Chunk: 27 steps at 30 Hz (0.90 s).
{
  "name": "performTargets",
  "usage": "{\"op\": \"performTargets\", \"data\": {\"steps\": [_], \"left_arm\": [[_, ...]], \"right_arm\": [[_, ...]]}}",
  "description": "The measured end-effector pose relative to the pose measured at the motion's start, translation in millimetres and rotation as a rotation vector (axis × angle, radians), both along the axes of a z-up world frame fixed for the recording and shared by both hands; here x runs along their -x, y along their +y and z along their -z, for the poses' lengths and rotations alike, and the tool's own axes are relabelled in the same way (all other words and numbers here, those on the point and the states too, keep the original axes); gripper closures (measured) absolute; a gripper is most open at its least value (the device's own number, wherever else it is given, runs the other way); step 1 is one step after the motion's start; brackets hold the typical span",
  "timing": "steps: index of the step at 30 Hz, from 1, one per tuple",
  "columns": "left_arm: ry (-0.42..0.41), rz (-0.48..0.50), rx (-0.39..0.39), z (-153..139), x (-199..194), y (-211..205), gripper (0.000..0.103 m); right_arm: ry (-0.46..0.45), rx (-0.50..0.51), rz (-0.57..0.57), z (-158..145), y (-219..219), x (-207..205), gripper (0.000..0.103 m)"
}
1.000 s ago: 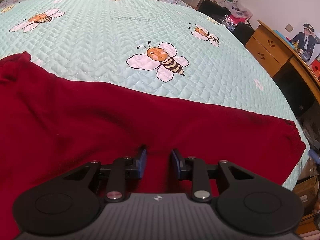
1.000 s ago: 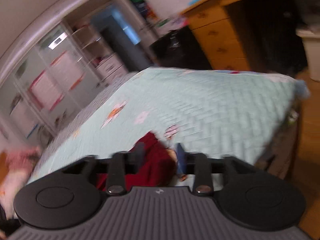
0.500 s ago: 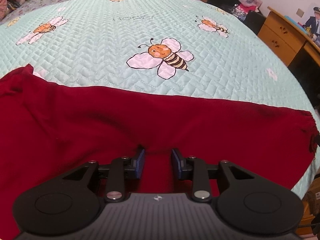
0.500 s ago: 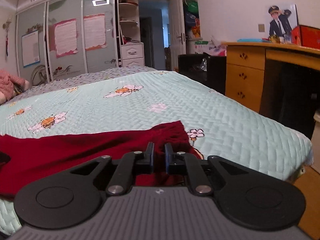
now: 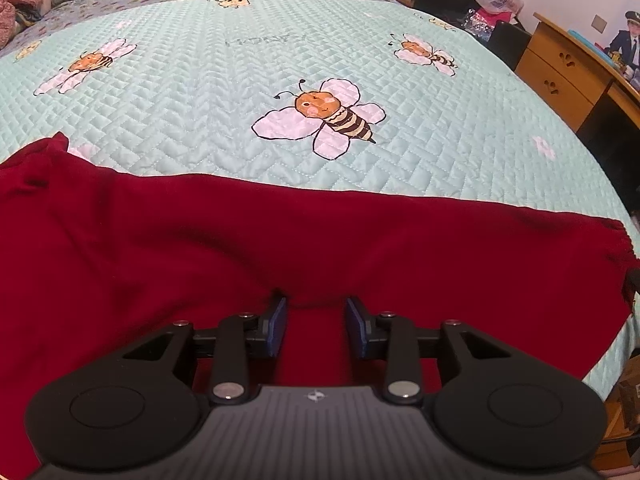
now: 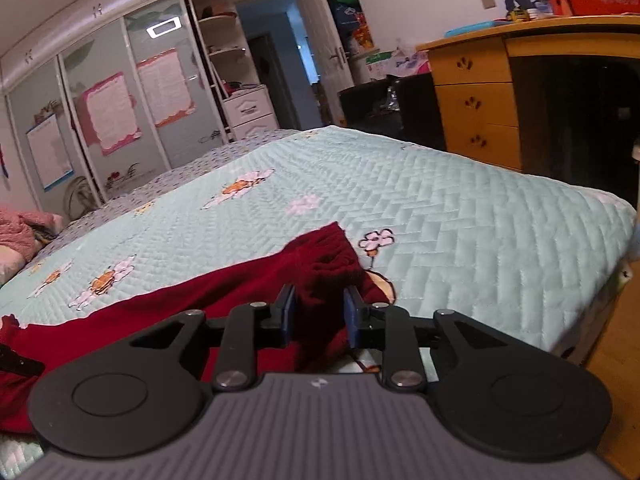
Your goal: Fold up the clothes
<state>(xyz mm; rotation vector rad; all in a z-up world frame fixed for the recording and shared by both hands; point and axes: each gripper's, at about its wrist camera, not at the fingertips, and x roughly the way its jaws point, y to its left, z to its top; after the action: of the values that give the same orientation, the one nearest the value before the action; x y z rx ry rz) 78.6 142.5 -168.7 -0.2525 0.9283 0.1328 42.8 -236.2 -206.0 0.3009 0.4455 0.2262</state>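
A dark red garment (image 5: 280, 240) lies spread across the pale green bee-print quilt (image 5: 240, 92), its gathered cuff end (image 5: 616, 240) near the bed's right edge. My left gripper (image 5: 316, 316) hovers low over the garment's near part, open, with a small ridge of cloth just ahead of its blue pads (image 5: 276, 320). In the right wrist view the same garment (image 6: 200, 304) runs off to the left. Its ribbed cuff (image 6: 328, 256) is bunched up between the fingers of my right gripper (image 6: 319, 312), which stands open around it.
A wooden desk with drawers (image 6: 476, 112) stands right of the bed, and the bed's corner edge (image 6: 616, 216) drops to the floor there. Wardrobe doors (image 6: 120, 112) and a doorway (image 6: 276, 80) lie beyond. Pink bedding (image 6: 20, 232) sits at the far left.
The right gripper's fingers, nearly together half a second ago, have spread apart around the cuff. The left gripper has stayed over the garment, its gap a little wider.
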Motion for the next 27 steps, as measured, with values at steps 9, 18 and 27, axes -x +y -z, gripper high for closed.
{"op": "performTargets", "data": {"steps": [9,18,27], "left_arm": [[-0.055,-0.077,0.102,4,11,20,0.074],[-0.212,0.06,0.186,-23,8,-3,0.069],[-0.222,-0.09,0.542,41,21,107,0.1]], "right_arm": [[0.196,-0.691,0.113,44,-66,-10,0.096],[-0.039,-0.201,0.135,-44,-10,17,0.063],[0.277,-0.582,-0.159,43,52,-55,0.103]]}}
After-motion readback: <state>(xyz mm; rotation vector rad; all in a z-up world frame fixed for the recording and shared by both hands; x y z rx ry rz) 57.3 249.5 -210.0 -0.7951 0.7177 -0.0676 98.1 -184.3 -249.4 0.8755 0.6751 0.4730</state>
